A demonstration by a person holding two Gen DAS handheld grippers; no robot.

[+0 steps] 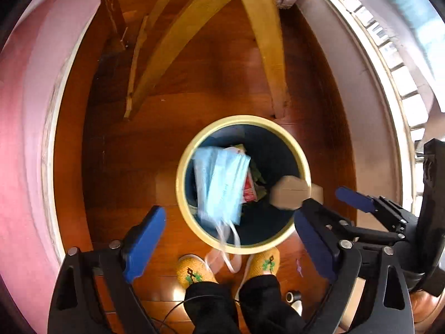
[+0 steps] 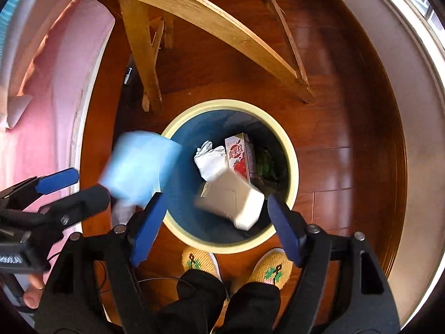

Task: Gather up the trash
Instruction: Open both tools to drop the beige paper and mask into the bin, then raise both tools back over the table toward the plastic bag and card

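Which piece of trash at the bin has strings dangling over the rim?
The light blue face mask: its white ear loops trail over the bin rim. The pale box and the strawberry drink carton have no strings.

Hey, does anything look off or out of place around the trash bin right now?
Mostly fine. The blue mask is blurred in mid-air over the bin, its ear loops trailing past the near rim, so it could snag there. A white box is also blurred above the opening. Both grippers, left and right, are open.
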